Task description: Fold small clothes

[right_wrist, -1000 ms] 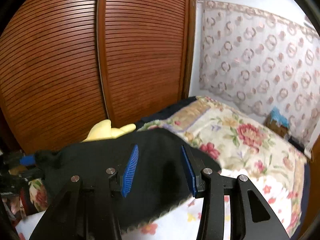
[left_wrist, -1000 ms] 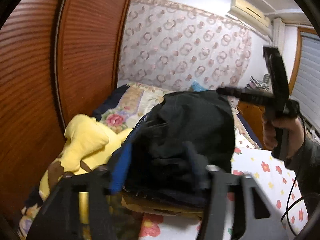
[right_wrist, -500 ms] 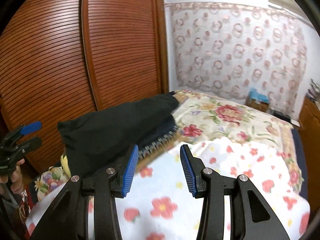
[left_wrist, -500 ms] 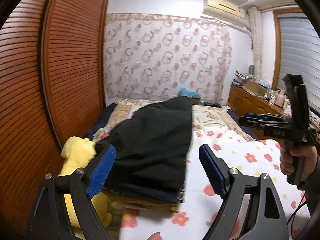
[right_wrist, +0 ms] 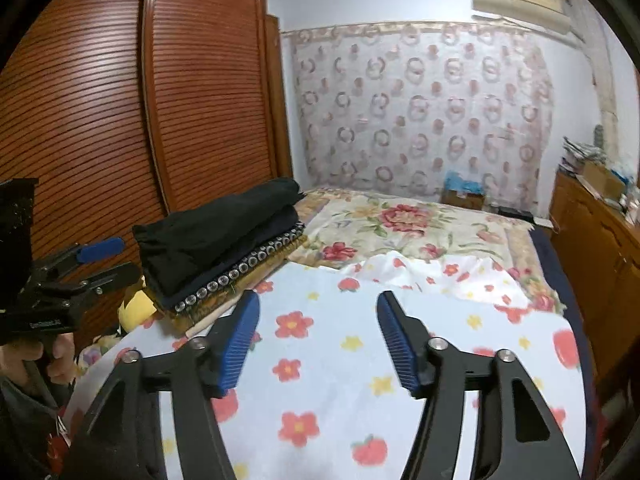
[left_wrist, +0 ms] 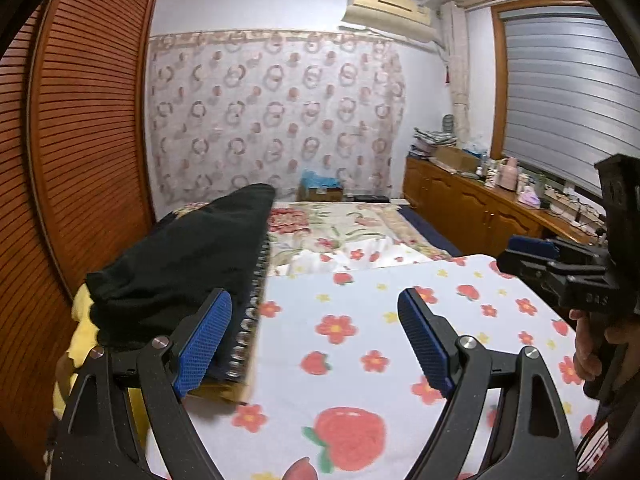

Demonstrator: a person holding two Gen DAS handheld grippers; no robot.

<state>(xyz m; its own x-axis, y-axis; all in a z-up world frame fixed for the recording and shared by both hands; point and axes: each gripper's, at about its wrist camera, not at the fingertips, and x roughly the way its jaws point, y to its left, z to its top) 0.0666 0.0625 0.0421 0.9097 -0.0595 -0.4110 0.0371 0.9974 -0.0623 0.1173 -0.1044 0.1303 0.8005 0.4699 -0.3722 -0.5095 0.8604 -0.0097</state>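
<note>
1. left gripper [left_wrist: 314, 342] spread wide, nothing between the pads; jaws have just been opening; it hangs over the flower-print sheet [left_wrist: 360, 312], just right of the stack
2. right gripper [right_wrist: 318, 338] also spread, empty; jaws have just been opening; aimed over bare sheet, stack off to its left
3. black folded garment [right_wrist: 216, 228] sits on top of the stack of folded clothes [right_wrist: 236, 268], at the sheet's left edge, close to the slatted wardrobe door [right_wrist: 200, 92]; below it a dark piece with a row of shiny studs along the edge, then tan layers
4. yellow plush toy [right_wrist: 138, 306] tucked just beside the stack, wardrobe side; not task cloth
5. judgement: the black piece looks placed and let go; step in hand is likely clearing off and going for the next garment
6. no unfolded small garment visible on the sheet in either view; next piece must be out of frame, cannot tell where
7. to do it well: keep both jaws wide while backing off, stay clear of the stack's studded edge so the top fold is not dragged; stack looks slightly overhung toward the sheet, a nudge could tip it
</note>
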